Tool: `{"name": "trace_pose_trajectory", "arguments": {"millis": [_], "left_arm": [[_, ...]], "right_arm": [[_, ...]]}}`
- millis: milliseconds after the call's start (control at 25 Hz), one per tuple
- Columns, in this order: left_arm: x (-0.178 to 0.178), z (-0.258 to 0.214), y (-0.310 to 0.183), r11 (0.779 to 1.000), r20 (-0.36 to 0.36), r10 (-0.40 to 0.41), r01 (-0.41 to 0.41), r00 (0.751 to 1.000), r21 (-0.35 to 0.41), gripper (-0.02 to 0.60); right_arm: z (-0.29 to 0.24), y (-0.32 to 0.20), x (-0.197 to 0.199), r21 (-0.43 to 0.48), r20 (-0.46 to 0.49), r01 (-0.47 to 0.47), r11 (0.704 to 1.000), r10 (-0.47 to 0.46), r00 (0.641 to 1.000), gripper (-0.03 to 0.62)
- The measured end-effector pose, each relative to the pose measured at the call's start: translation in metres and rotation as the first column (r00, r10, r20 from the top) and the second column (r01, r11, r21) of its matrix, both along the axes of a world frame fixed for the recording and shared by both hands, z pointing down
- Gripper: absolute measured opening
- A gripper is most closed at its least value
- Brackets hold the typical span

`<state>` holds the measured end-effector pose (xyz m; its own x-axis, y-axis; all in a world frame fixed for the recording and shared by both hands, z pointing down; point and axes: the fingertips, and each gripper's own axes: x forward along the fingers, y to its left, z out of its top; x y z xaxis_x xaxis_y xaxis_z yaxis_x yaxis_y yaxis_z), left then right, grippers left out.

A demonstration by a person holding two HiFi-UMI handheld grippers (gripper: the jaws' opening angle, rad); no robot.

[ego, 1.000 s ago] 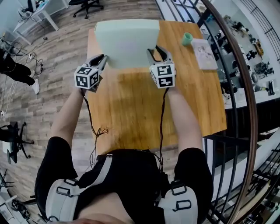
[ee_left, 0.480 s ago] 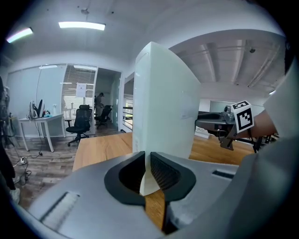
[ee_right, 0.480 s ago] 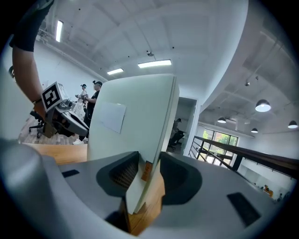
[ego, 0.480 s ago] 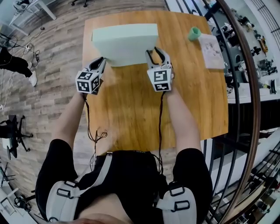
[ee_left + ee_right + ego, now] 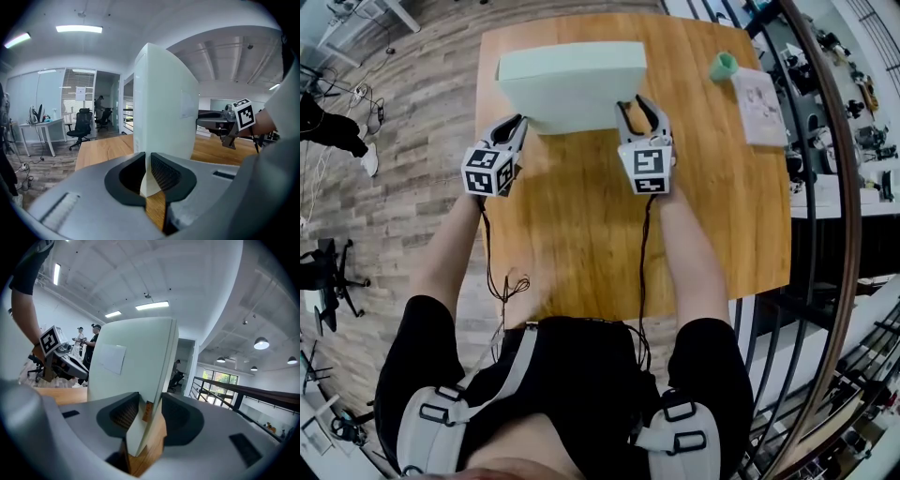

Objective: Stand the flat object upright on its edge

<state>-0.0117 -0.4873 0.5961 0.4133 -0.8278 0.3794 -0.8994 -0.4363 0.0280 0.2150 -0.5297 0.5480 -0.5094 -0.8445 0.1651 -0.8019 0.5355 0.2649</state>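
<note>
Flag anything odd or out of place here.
Nothing is spilled or broken. The slab stands on its edge on the table, its lower corners between the jaws of the left gripper and right gripper. One oddity: a small orange patch on its edge, too small to identify.

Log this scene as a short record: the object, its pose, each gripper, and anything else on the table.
Object: pale green board
Pose: up on its lower edge on the wooden table
Left gripper: fingers pinching the board's lower left corner
Right gripper: fingers apart, astride the lower right corner
Also on table: green roll, paper sheet
</note>
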Motion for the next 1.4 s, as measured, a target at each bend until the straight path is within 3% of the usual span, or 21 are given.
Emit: {"name": "trace_pose_trajectory", "arguments": {"millis": [160,320,480,560,600,680,960,1400], "left_arm": [[-0.007,0.000,-0.003,1.000,0.031,-0.030,0.030,0.999,-0.002,0.038],[-0.017,-0.008,0.001,0.997,-0.011,-0.079,0.079,0.997,0.012,0.038],[-0.022,-0.037,0.016,0.990,-0.031,-0.112,0.115,0.993,0.087,0.038],[-0.025,-0.060,0.029,0.979,-0.057,-0.143,0.150,0.988,0.141,0.022],[-0.026,-0.072,0.037,0.972,-0.066,-0.158,0.167,0.985,0.168,0.008],[-0.027,-0.094,0.054,0.958,-0.073,-0.179,0.191,0.981,0.216,0.005],[-0.036,-0.157,0.132,0.931,-0.098,-0.193,0.214,0.976,0.295,0.003],[-0.055,-0.171,0.266,0.930,-0.133,-0.170,0.204,0.976,0.307,0.003]], "right_arm": [[0.001,0.000,0.003,-0.021,-0.004,-0.022,1.000,0.022,1.000,0.150],[-0.005,0.006,0.013,-0.037,0.060,-0.065,0.997,0.067,0.996,0.150],[-0.025,0.025,0.020,-0.034,0.151,-0.108,0.994,0.112,0.982,0.149],[-0.038,0.040,0.019,-0.039,0.180,-0.124,0.992,0.129,0.975,0.086],[-0.046,0.048,0.017,-0.034,0.195,-0.128,0.991,0.132,0.972,0.035],[-0.068,0.065,0.010,-0.011,0.229,-0.127,0.992,0.126,0.965,0.006],[-0.130,0.140,-0.023,0.077,0.321,-0.114,0.991,0.083,0.943,0.005],[-0.141,0.273,-0.057,0.076,0.327,-0.153,0.985,0.120,0.937,0.003]]}}
